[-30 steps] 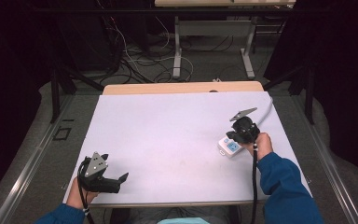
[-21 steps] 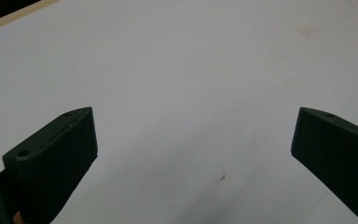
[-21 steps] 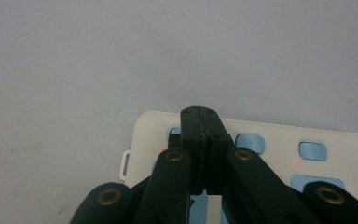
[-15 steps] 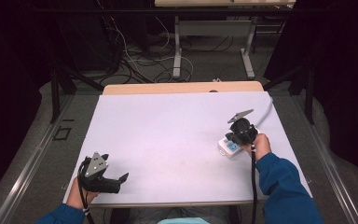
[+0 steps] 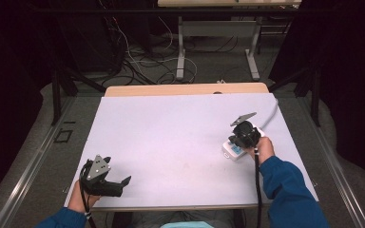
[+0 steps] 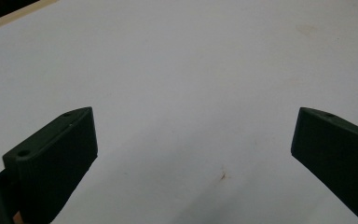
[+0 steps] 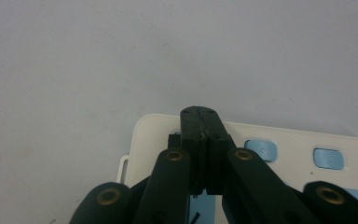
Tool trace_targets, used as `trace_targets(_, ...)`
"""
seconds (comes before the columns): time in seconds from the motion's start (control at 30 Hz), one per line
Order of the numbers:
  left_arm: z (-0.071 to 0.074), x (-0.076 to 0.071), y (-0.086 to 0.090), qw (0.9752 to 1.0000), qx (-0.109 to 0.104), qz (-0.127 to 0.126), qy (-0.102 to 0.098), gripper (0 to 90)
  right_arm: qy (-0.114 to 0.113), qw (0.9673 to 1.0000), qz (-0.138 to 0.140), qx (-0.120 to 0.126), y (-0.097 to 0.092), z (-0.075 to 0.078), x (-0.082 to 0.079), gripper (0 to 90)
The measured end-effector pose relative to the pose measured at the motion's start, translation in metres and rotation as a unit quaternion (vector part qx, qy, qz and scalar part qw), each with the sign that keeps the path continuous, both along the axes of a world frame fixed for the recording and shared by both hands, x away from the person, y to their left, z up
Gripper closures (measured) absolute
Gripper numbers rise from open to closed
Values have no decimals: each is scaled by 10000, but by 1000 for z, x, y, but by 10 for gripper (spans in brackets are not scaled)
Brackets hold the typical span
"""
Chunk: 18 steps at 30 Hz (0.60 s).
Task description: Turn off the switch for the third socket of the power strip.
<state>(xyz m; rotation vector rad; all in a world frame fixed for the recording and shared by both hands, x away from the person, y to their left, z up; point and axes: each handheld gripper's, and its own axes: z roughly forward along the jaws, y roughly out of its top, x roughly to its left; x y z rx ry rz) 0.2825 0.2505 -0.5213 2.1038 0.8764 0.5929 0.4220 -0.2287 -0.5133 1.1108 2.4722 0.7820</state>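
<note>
My right hand-held gripper (image 7: 200, 112): jaws pressed together, nothing between them, tips over the near end of the white box with blue buttons (image 7: 303, 149) | box: directly beneath that gripper on the desk (image 5: 171, 137) | my left hand-held gripper (image 6: 193, 140): jaws wide apart, over bare desk, well apart from the box

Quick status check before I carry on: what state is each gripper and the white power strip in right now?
Left gripper: jaws wide open, nothing between them, low over the bare table.
Right gripper: jaws shut together, tips down over the power strip.
Power strip: lying flat near the table's right edge, blue buttons up; cannot tell if switched on.
</note>
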Motion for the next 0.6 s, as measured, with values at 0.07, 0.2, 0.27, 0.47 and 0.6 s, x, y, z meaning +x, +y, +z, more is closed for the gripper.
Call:
trace_targets(0.07, 0, 0, 0, 10000, 1, 1, 4, 1, -58, 10000, 13, -11, 0, -1, 1, 900)
trace_targets(0.2, 0, 0, 0, 10000, -1, -3, -1, 2, -53, 10000, 47, -40, 0, -2, 1, 900)
trace_targets(0.27, 0, 0, 0, 10000, 5, -2, 2, 1, 1, 10000, 7, -39, 1, -2, 1, 900)
trace_targets(0.47, 0, 0, 0, 10000, 18, -29, 47, 2, 4, 10000, -83, -17, 2, -4, 1, 900)
trace_targets(0.6, 0, 0, 0, 10000, 6, -21, 26, 1, -8, 9999, -130, 58, 2, -5, 0, 900)
